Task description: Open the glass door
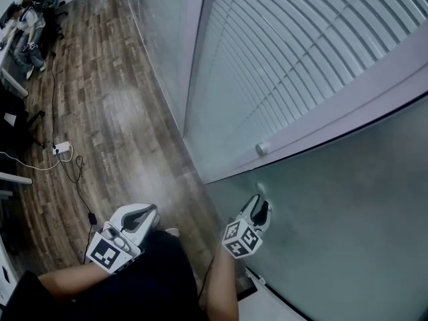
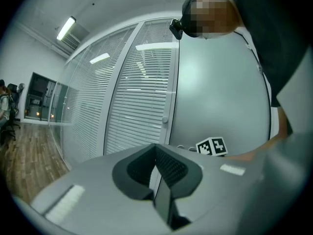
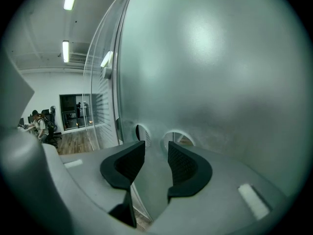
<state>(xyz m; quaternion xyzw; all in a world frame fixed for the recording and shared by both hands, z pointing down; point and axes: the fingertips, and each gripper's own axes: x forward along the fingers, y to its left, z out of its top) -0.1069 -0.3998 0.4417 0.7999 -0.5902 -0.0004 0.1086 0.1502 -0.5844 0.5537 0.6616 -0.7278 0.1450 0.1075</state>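
Observation:
The frosted glass door [image 1: 348, 226] fills the right of the head view, beside a glass wall with white blinds [image 1: 281, 59]. A small round knob [image 1: 261, 149] sits on the pale rail above the door's edge. My right gripper [image 1: 259, 206] is at that edge, just below a round cut-out [image 1: 259, 188]. In the right gripper view its jaws [image 3: 155, 163] stand open with the pane's edge between them, pads apart from the glass, and the round cut-out [image 3: 178, 138] just beyond. My left gripper [image 1: 150, 212] hangs low to the left, away from the door, jaws [image 2: 156, 168] shut on nothing.
Wood floor [image 1: 114, 112] stretches left of the glass wall. A white power strip [image 1: 61, 148] and cables lie on it. Desks with seated people [image 1: 27, 32] stand at the far left. The person's dark-clothed body [image 1: 154, 279] fills the bottom middle.

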